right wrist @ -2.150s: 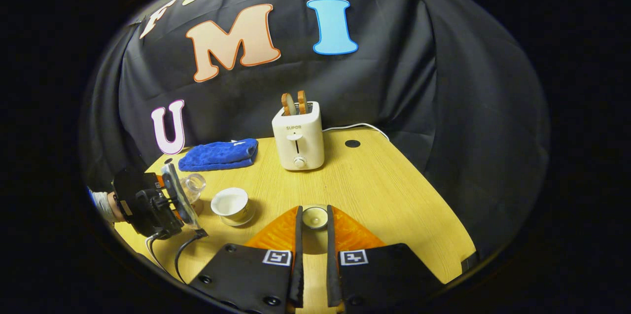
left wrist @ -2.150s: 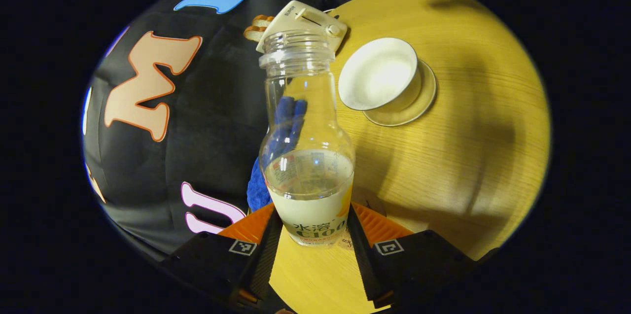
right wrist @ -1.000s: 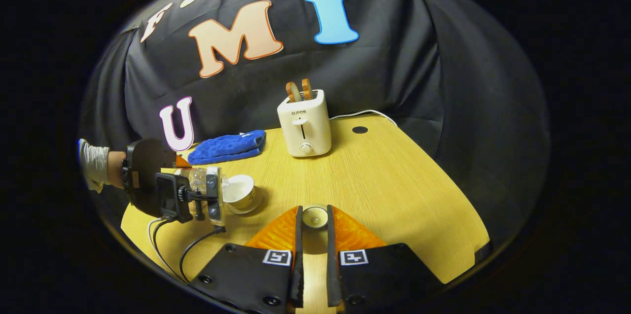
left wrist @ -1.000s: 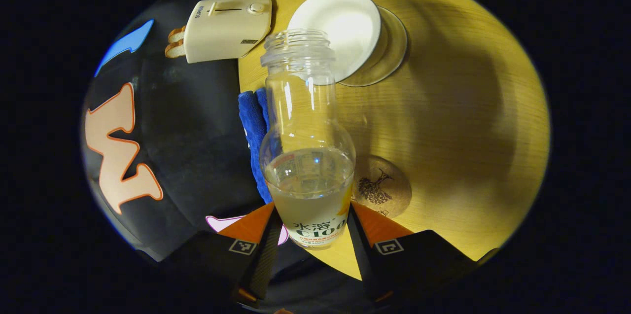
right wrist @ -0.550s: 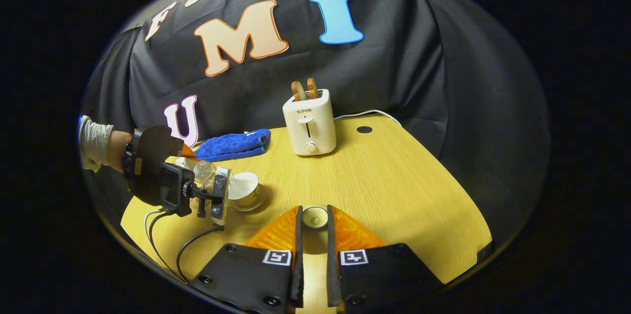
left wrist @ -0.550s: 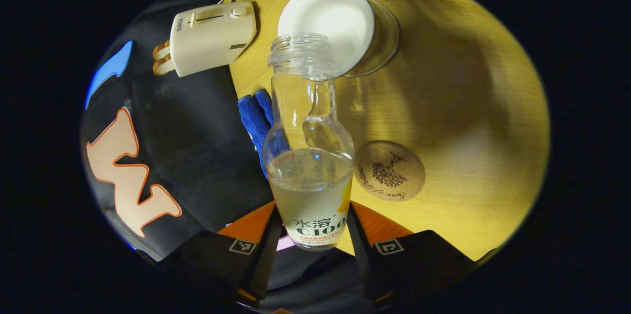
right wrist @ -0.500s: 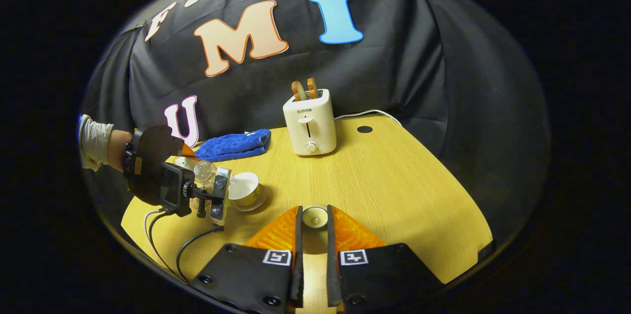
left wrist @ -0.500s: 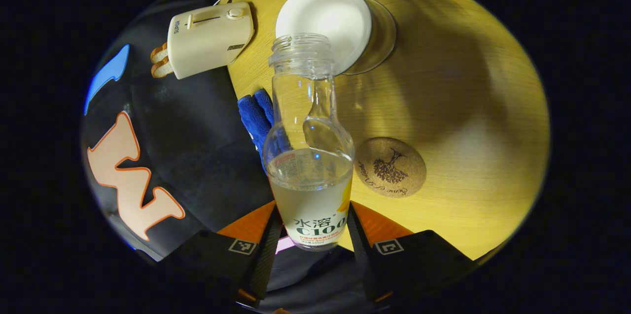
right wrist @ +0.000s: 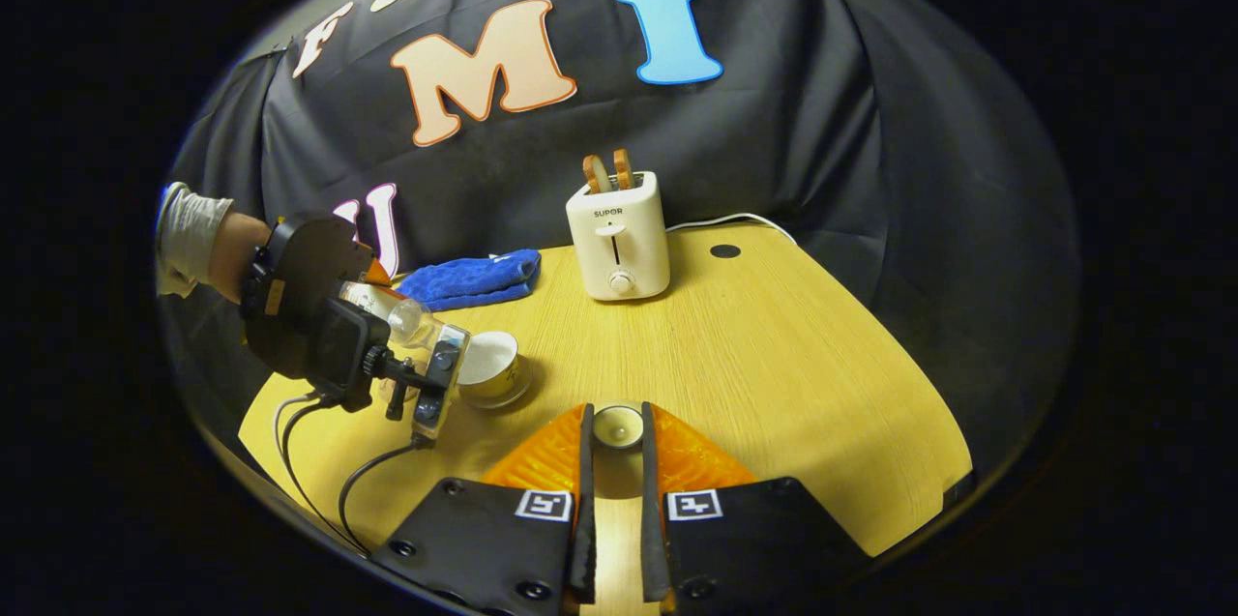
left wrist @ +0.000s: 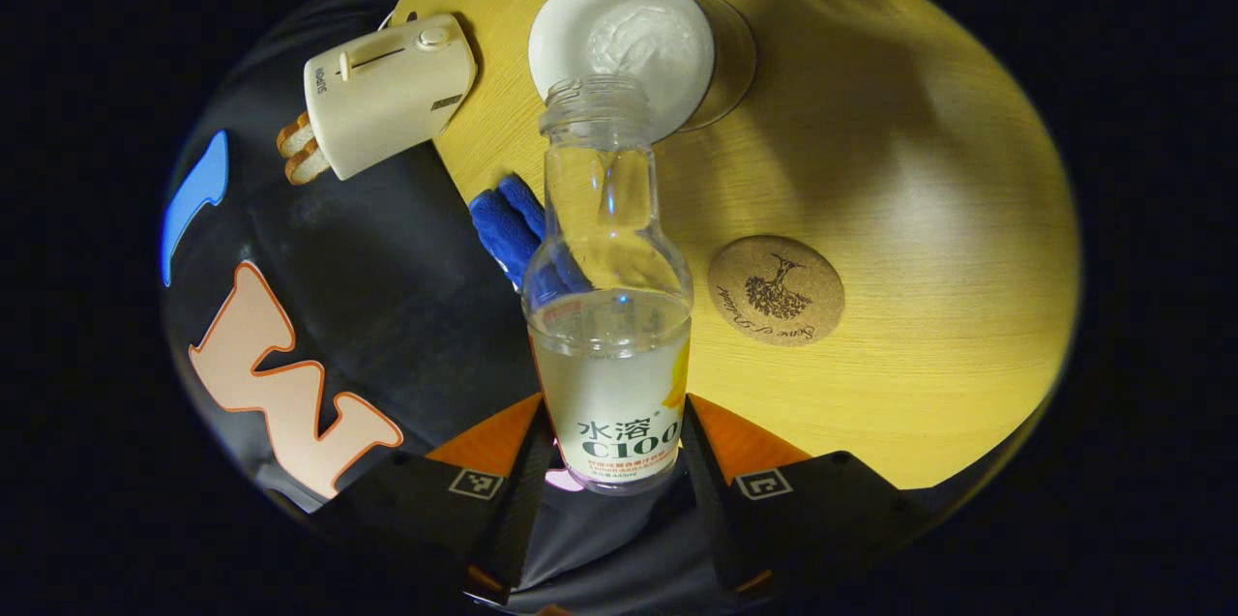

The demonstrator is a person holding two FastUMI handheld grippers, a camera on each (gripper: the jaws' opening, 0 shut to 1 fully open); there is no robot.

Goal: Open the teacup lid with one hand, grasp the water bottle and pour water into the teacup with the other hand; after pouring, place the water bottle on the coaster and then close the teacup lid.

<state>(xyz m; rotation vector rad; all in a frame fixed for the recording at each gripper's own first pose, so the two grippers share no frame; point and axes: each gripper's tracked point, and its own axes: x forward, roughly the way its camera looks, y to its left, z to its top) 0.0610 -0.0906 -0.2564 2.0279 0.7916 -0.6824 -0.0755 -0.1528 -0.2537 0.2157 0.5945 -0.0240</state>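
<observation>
Bottle tipped further, water now reaching the cup

The left gripper [left wrist: 611, 490], jaws clamped on the water bottle [left wrist: 609, 326], holds its mouth over the teacup [left wrist: 624, 41], steeper than a second ago; the right gripper [right wrist: 615, 461] jaws pinch the lid [right wrist: 617, 425].

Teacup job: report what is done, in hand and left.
Done: the small round lid is off, clamped in the right gripper.
In hand: the left gripper tips the clear plastic water bottle over the white teacup; water is landing inside.
Left: stand the bottle on the round cork coaster, then re-lid.
</observation>
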